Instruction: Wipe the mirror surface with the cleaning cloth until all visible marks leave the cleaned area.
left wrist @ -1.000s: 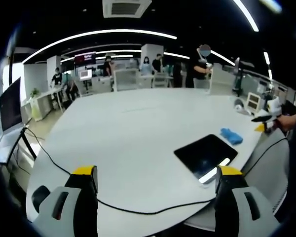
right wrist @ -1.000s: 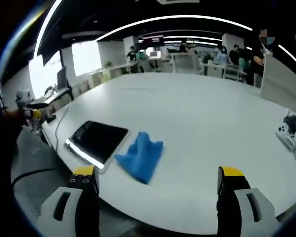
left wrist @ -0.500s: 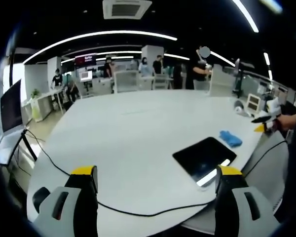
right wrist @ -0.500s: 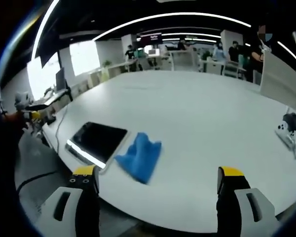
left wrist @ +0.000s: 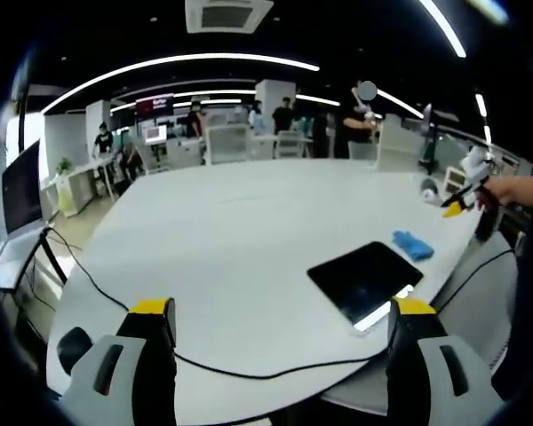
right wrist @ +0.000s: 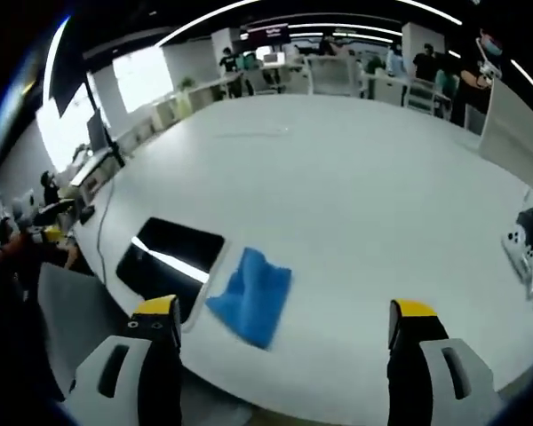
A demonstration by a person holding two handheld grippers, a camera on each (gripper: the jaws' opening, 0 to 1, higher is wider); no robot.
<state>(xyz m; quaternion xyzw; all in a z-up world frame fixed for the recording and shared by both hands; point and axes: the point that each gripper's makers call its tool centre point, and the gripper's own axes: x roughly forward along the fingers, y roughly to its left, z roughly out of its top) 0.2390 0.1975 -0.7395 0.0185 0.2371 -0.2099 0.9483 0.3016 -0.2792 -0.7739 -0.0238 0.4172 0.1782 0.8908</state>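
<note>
A dark rectangular mirror (left wrist: 366,278) lies flat near the white table's right edge in the left gripper view, with a crumpled blue cloth (left wrist: 413,245) just beyond it. My left gripper (left wrist: 275,355) is open, low over the near table edge, well short of both. In the right gripper view the mirror (right wrist: 169,263) reflects a ceiling light, and the blue cloth (right wrist: 251,295) lies beside it on its right. My right gripper (right wrist: 280,355) is open above the table edge, close to the cloth, nothing between its jaws. It also appears far right in the left gripper view (left wrist: 457,202), held by a hand.
A black cable (left wrist: 98,288) runs across the table's near left part. A white controller (right wrist: 518,246) and small items sit at the table's right edge. Monitors, desks, chairs and several people stand beyond the big white table (right wrist: 355,177).
The right gripper has risen and tilted downward, so its view looks more steeply onto the mirror and cloth. The left gripper view has barely shifted. Mirror and cloth lie where they were.
</note>
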